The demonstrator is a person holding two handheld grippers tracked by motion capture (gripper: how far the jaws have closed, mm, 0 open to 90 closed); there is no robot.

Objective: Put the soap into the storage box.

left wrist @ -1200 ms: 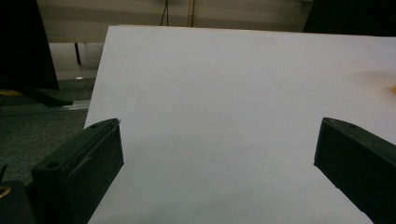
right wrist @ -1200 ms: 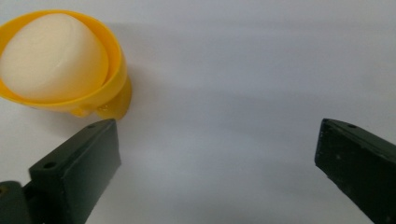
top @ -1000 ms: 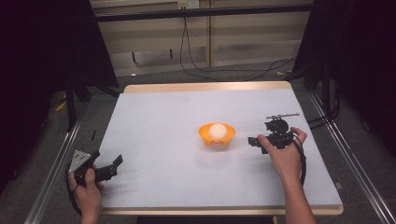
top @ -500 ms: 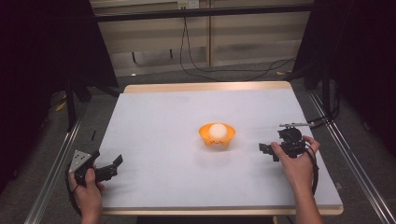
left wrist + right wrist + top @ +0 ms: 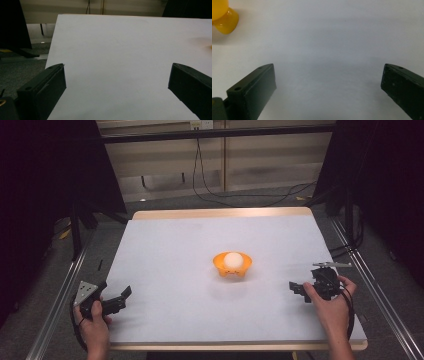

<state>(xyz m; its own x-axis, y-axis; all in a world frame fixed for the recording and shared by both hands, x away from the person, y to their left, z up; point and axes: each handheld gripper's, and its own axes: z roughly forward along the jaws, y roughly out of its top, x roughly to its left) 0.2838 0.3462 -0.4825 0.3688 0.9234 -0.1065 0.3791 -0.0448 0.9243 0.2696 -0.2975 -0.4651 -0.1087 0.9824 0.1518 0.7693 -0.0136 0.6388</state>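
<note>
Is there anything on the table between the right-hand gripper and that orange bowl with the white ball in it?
Nothing: in the high view, bare white tabletop separates the right gripper from the orange bowl holding the white ball.

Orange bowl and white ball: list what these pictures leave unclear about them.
- High view: the white ball sits in the orange bowl; its underside is hidden by the bowl's wall, and it is too small to tell its material.
- Right gripper view: the bowl is cut off by the top-left edge.
- Left gripper view: the bowl is just an orange blur at the right edge.

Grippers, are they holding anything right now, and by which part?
Nothing. Both the left gripper and right gripper are open and empty; the bowl sits untouched.
</note>
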